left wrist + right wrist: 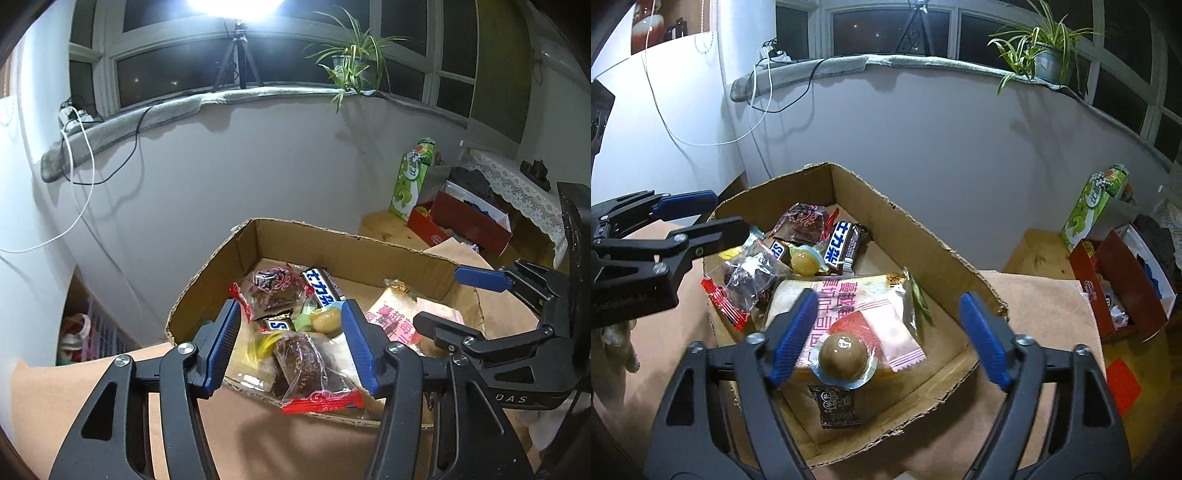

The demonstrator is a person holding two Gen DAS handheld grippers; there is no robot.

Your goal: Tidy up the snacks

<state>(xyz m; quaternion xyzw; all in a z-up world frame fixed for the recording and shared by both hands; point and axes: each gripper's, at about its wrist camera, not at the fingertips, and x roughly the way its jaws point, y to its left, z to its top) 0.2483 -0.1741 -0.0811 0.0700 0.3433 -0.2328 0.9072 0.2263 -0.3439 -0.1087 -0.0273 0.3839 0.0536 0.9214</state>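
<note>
An open cardboard box [295,229] [923,236] on a tan cloth holds several snacks. My left gripper [291,343] is open over its near edge. A clear-wrapped brown cake with a red seam [306,373] [750,277] lies between its blue pads [221,343], untouched. Behind it lie another brown cake [273,288], a Snickers bar [325,291] [842,243] and a yellow jelly cup [325,319]. My right gripper [890,332] [458,302] stands open above a pink bread pack [857,306] [391,317] and a brown round jelly cup [844,356] resting on it.
A green carton [410,181] [1093,206] and an open red box [469,221] [1123,280] stand on a wooden surface to the right. A white wall with a padded sill and hanging cables rises just behind the cardboard box. My left gripper [709,218] shows at the right wrist view's left edge.
</note>
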